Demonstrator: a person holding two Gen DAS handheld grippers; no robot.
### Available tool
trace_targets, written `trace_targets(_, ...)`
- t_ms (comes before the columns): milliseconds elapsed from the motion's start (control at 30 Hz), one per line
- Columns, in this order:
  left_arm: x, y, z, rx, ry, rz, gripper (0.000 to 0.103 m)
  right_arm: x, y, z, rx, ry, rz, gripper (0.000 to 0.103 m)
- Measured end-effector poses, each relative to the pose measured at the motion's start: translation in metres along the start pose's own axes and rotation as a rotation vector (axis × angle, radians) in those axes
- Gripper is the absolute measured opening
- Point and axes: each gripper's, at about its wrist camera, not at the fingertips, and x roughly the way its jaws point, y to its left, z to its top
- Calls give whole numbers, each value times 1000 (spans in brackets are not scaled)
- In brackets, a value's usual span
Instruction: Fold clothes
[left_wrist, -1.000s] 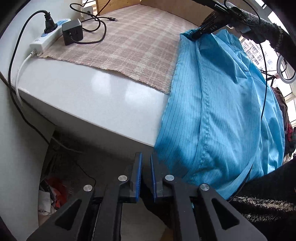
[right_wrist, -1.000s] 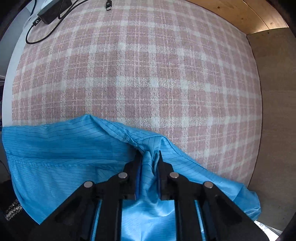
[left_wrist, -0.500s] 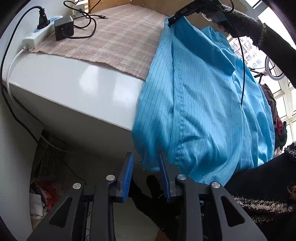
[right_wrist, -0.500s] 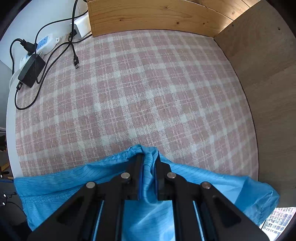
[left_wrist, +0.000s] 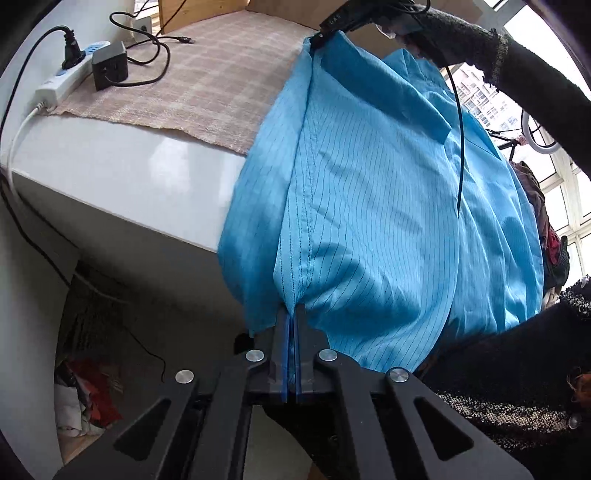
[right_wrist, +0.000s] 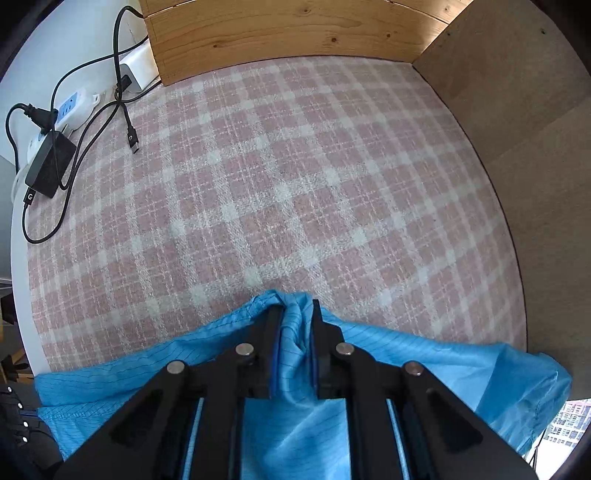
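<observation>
Blue pinstriped garment (left_wrist: 369, 206) hangs stretched between the two grippers, draped over the front edge of the white table (left_wrist: 122, 173) and sagging below it.

Left gripper (left_wrist: 291, 325): jaws together, clamped on the garment's lower hem at a stitched seam, below the table's front edge. Cloth fans upward from the pinch.

Right gripper (right_wrist: 293, 325): seen in its own view with a bunched fold of the blue fabric between the blue pads; jaws are opening, yet the cloth is still pinched and lifted there. In the left wrist view it shows at the top, held by a dark-sleeved arm (left_wrist: 517, 70), with the garment's upper corner hanging from its tip.

Pink-and-white checked cloth (right_wrist: 288, 184) covers most of the table top. The garment's upper edge lies across its near part.

At the table's far left corner: white power strip (left_wrist: 70, 74), black adapter (left_wrist: 110, 65), looped black cable (left_wrist: 147, 55). Wooden boards (right_wrist: 280, 33) wall the back and right sides.
</observation>
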Motion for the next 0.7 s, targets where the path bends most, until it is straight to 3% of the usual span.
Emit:
trace_targets(67,-3,9,-2,-24,15,36,2,0,0,-2,-8,9,20,28)
trace_targets(133,5,9,-4,-11,81,60,5,-7,2,-8,-40,19,16,33)
trace_targets(200,3,4,-3,33,120,105,10,-31,2,-18,-97,-8,17,37)
trace_targets(333,-29,4,18,63,99,177,7,-101,-28,-42,-89,-118,109,46)
trace_targets(400,-47,-6,45,109,53,193,7,-131,-49,-55,-22,-192,160,48)
trace_targets(467,-53,-19,86,155,2,156,10,-158,-75,-72,63,-266,224,60)
trace_targets(500,-53,-26,109,178,-25,129,11,-163,-93,-84,119,-292,246,60)
trace_targets(600,-29,-66,184,258,-91,84,16,-144,-148,-121,323,-289,178,60)
trace_targets(700,4,-81,241,259,-114,69,16,-108,-208,-157,525,-254,135,60)
